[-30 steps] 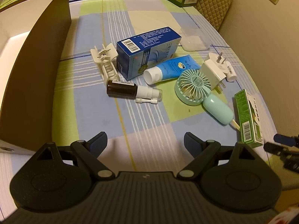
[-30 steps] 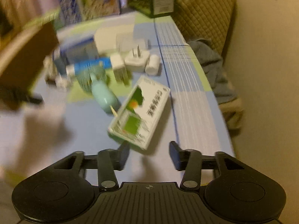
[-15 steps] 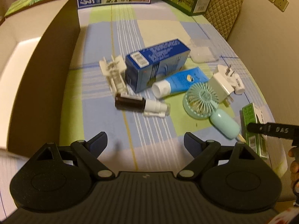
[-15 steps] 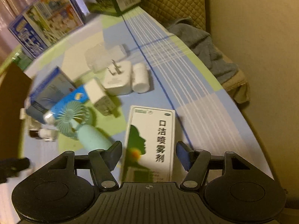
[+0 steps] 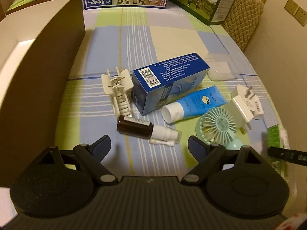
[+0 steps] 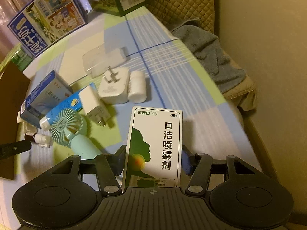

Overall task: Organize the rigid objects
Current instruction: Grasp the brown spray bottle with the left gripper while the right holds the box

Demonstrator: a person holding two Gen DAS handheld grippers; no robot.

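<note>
Right now the right gripper (image 6: 153, 161) is clenched on the white-and-green spray box (image 6: 156, 145), at the table's near right edge; the left gripper (image 5: 149, 143) hangs released above the brown bottle (image 5: 135, 128). Best to grip squarely across the narrow sides, lift clear, then carry toward the cardboard box (image 5: 40, 72). Its face reads 白云山, OTC, 口洁喷雾剂.
</note>
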